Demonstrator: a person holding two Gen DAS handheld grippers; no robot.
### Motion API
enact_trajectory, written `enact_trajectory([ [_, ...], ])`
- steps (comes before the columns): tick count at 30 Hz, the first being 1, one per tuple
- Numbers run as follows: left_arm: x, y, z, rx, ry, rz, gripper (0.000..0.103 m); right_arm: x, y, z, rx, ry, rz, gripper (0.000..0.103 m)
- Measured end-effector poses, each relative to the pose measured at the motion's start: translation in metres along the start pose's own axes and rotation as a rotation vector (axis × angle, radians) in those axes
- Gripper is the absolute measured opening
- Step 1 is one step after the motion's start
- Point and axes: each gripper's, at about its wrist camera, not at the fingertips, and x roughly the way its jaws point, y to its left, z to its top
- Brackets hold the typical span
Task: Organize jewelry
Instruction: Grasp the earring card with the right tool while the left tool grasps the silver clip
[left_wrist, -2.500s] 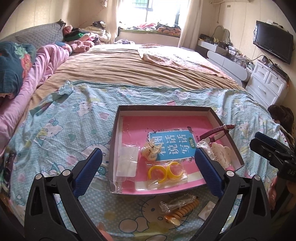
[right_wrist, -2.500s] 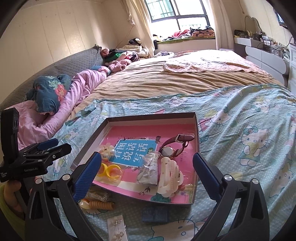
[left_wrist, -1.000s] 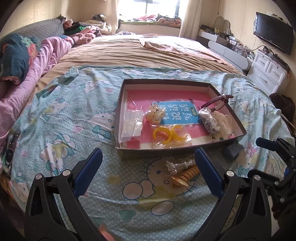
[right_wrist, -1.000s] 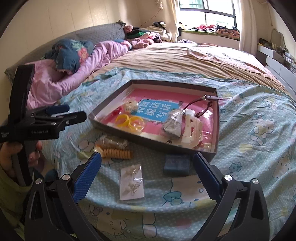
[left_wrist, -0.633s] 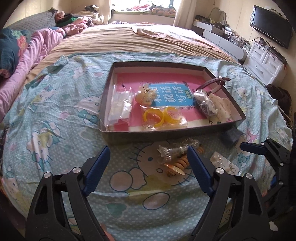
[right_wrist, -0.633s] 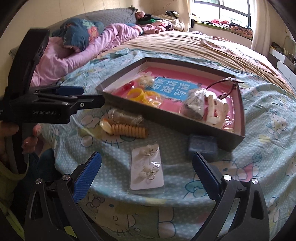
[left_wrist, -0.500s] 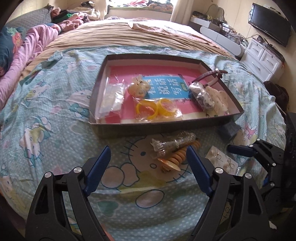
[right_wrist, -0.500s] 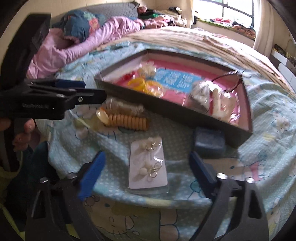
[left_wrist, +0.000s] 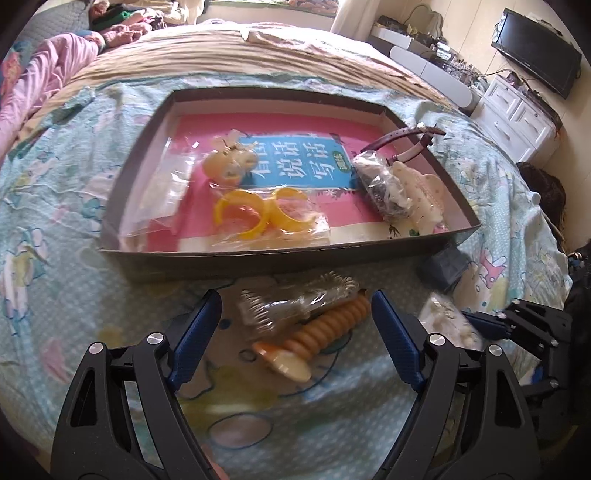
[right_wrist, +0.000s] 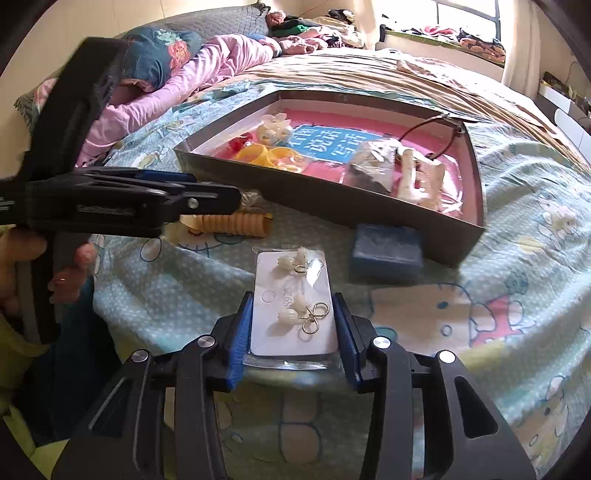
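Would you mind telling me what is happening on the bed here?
A person is sorting jewelry into a shallow box on the bed. The right gripper is closing on a bagged earring card lying before the box. The left gripper, open, is poised above an orange coiled hair tie and a clear bagged piece.

Left gripper (left_wrist: 293, 314): angled downward, jaws spread wide, nothing pressed between them. Right gripper (right_wrist: 293, 325): angled downward, jaws closing, pads at both long edges of the earring card (right_wrist: 293, 306). A hand (right_wrist: 35, 266) grips the left handle.
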Motion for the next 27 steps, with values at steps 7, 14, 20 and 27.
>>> enact_trajectory([
  [7, 0.01, -0.001, 0.003, -0.026, -0.005, 0.016, 0.061, -0.011, -0.012, -0.002, 0.027, -0.025, 0.008, 0.04],
  [14, -0.001, -0.002, -0.002, -0.011, -0.021, 0.011, 0.056, -0.02, -0.013, 0.002, 0.032, -0.051, 0.01, 0.04],
  [20, -0.026, 0.001, -0.004, 0.003, -0.073, 0.017, 0.056, -0.033, -0.013, 0.009, 0.033, -0.089, 0.011, 0.04],
  [27, -0.052, 0.012, 0.005, -0.019, -0.14, 0.043, 0.056, -0.044, -0.012, 0.021, 0.024, -0.128, 0.0, 0.04],
])
